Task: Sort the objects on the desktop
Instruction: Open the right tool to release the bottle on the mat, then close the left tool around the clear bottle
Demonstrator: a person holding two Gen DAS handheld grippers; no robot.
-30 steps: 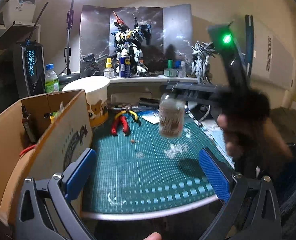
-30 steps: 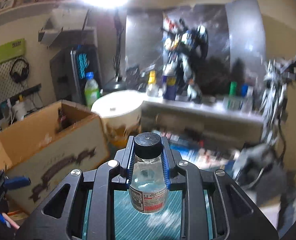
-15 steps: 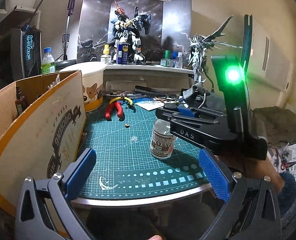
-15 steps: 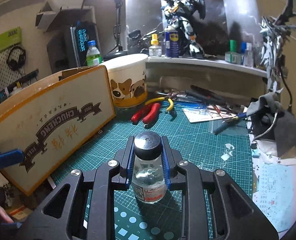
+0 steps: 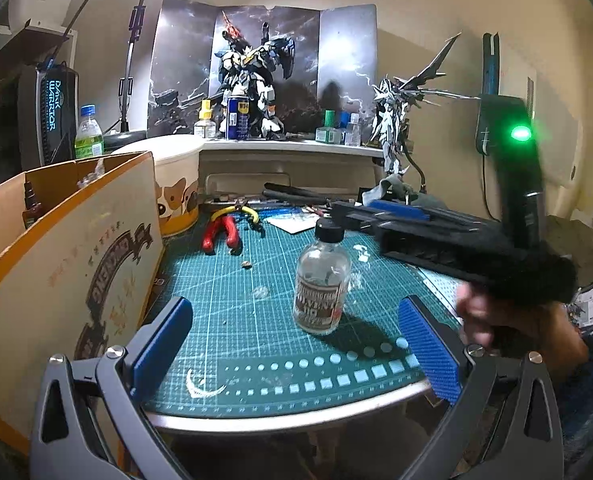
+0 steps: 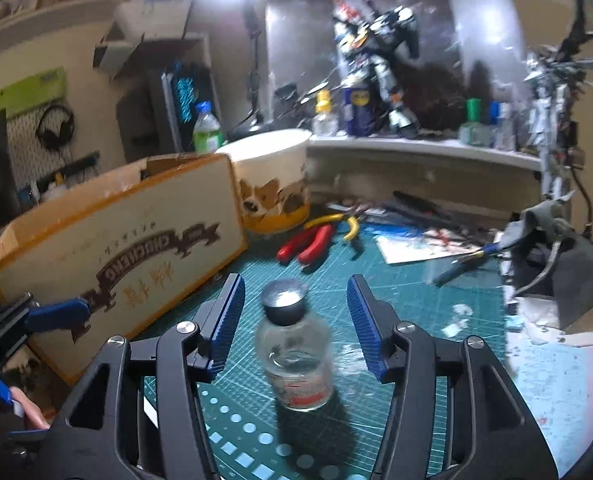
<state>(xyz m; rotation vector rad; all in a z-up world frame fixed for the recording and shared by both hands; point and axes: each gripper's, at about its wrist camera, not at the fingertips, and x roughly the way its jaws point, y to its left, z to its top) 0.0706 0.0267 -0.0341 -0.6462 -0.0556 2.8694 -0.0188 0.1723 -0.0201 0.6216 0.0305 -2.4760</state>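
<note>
Right gripper (image 6: pixel 292 320) jaws opening around upright solvent bottle (image 6: pixel 298 360), pads clear; left gripper (image 5: pixel 294 344) wide, empty; risks toppling bottle if clipped withdrawing.

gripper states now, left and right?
Left gripper: open, holding nothing.
Right gripper: jaws opening, pads clear of the solvent bottle, which stands between them on the cutting mat.

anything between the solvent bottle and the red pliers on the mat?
Only a small brown scrap on bare cutting mat between solvent bottle and red pliers; left wrist view shows it.
</note>
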